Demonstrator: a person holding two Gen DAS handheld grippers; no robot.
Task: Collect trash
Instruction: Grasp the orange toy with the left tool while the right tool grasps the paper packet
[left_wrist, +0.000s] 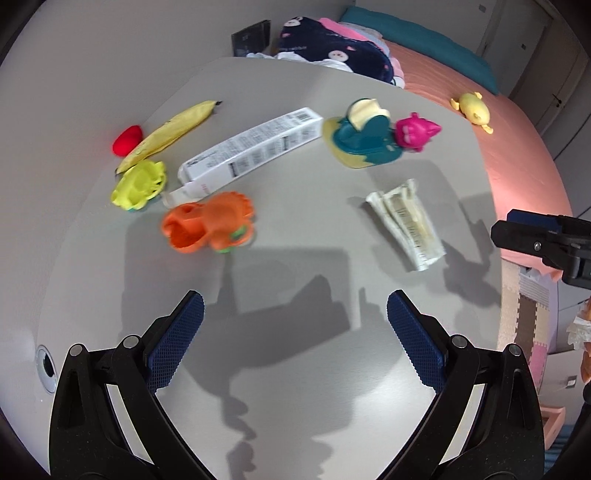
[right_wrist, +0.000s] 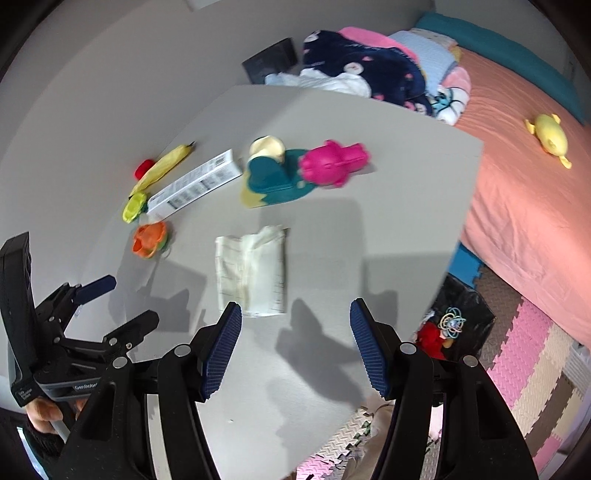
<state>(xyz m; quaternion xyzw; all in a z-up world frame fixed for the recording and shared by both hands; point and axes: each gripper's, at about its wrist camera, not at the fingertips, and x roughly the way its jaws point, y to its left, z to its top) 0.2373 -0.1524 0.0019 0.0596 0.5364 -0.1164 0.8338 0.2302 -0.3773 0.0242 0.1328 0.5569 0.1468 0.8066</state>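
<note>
Trash on the desk (left_wrist: 295, 369), two pieces visible.

1. Crumpled paper wrapper (right_wrist: 253, 271): cream-white, faint printed lines, flattened and creased, lying flat. It sits toward the near right part of the desk, apart from everything else, in front of the teal toy.

2. Long white carton (left_wrist: 249, 149): black print and a barcode at its far end, lying on its side, running diagonally from near-left to far-right. Its near end looks open with a flap hanging out, though blur makes that uncertain. That end sits just beside the yellow and orange toys; whether they touch is unclear.
</note>
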